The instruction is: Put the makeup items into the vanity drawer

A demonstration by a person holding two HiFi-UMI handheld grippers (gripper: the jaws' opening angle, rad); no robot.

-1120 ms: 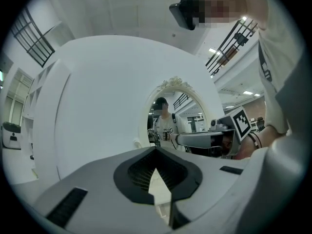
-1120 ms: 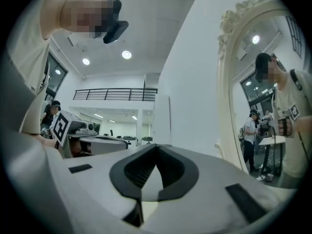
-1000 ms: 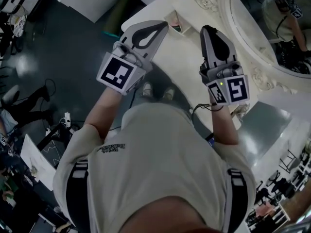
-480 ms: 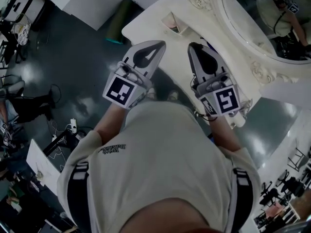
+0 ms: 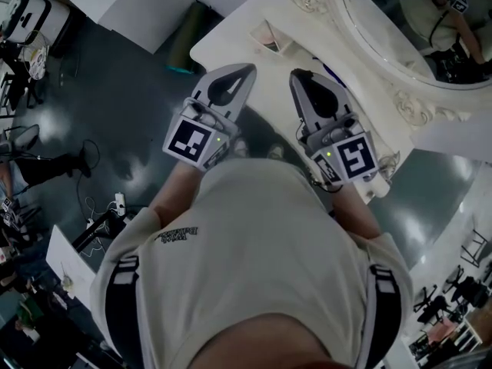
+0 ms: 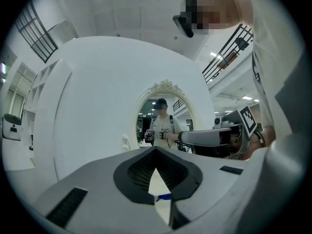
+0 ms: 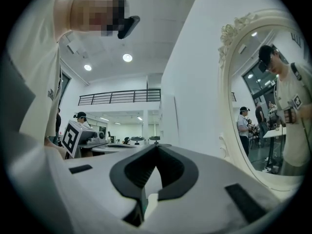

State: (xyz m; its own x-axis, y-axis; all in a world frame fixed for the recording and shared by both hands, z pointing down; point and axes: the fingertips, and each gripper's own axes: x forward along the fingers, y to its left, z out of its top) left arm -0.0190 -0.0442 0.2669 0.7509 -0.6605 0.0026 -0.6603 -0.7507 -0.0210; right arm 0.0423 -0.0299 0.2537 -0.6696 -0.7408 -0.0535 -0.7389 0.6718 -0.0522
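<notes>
1. Two grippers show in the head view, side by side and level over the front edge of the white vanity top. The left gripper and the right gripper both taper to a closed point. A small flat item with a pinkish inside lies on the top near its far corner, well apart from both tips. The drawer is not in view, so whether it is open or shut cannot be told.
2. Left gripper view: the jaws meet at the tips with nothing between them. They point at the oval mirror.
3. Right gripper view: the jaws are fully together and empty, with the mirror to one side.
4. Judgement: with that item out on the top, stowing appears incomplete. This is a transit stage with neither gripper loaded. Picking the item up calls for parting one pair of jaws wide enough to span it, then closing across its narrow sides.
</notes>
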